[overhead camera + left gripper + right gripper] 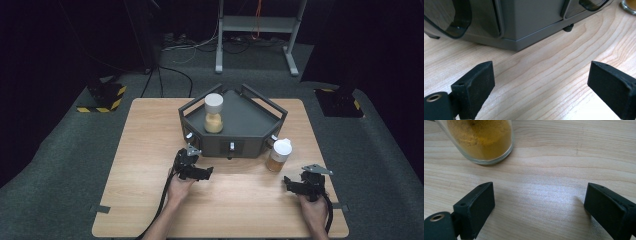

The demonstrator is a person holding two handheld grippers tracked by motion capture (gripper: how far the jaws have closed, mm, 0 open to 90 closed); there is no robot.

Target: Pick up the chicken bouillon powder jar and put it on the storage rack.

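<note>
One jar (213, 113) of yellow powder already stands on the grey tray (250, 125), near its left rear corner. A second jar (278, 155), white-capped, stands on the desk (150, 150) just beside the tray's right front corner. The right tool (296, 185) rests near it, jaws wide apart and empty. The left tool (202, 172) lies before the tray, also wide open, holding nothing. Moving the second jar onto the tray seems left.

No legible text or labels

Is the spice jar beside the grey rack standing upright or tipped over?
Upright: the spice jar stands on its base on the table, white cap on top.
</note>
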